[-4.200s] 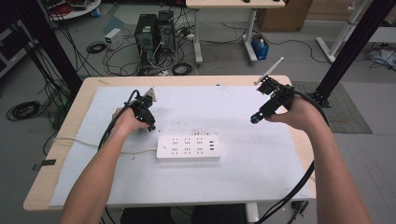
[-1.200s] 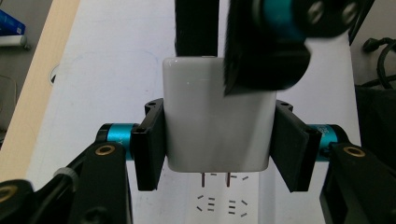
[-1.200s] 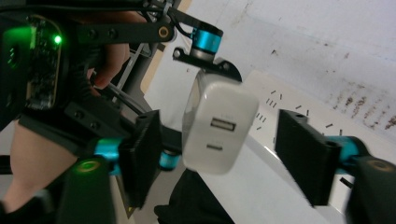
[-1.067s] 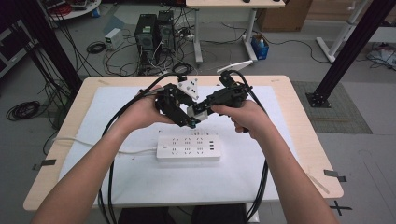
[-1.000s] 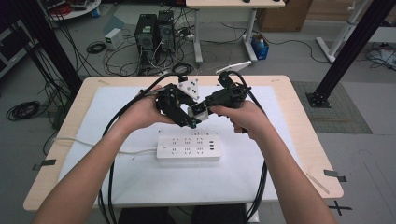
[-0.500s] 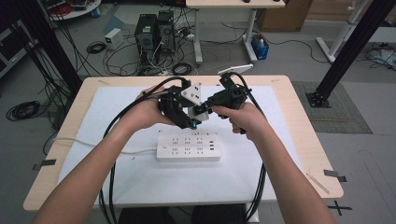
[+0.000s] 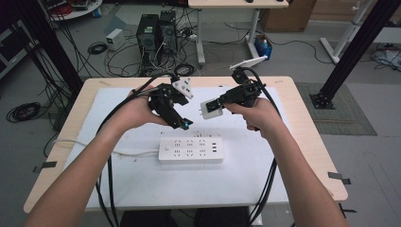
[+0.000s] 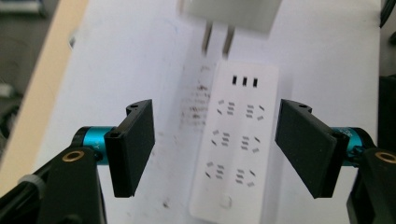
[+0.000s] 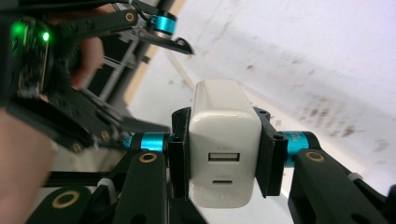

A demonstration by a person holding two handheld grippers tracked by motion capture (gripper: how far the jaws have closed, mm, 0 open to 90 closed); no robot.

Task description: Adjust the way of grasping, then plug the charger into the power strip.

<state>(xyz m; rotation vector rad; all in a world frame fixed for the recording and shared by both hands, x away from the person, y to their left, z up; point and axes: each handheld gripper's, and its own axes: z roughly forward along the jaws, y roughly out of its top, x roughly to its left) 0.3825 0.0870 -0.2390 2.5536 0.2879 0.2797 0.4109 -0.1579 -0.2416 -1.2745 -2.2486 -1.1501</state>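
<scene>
Having just been opening, the left gripper [image 7: 182, 124] stands empty at frame centre — the white charger [image 9: 224, 147] is now clamped by the right gripper [image 9: 224, 154] alone. Handover looks done; plugging into the power strip [image 7: 190, 150] likely follows.

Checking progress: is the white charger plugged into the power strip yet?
Out. The charger is shut in the right gripper above the power strip, prongs bare.

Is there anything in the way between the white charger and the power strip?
Nothing visible. The right gripper holds the white charger above the table, and the power strip lies bare below it. The left gripper has just opened, off to the side.
</scene>
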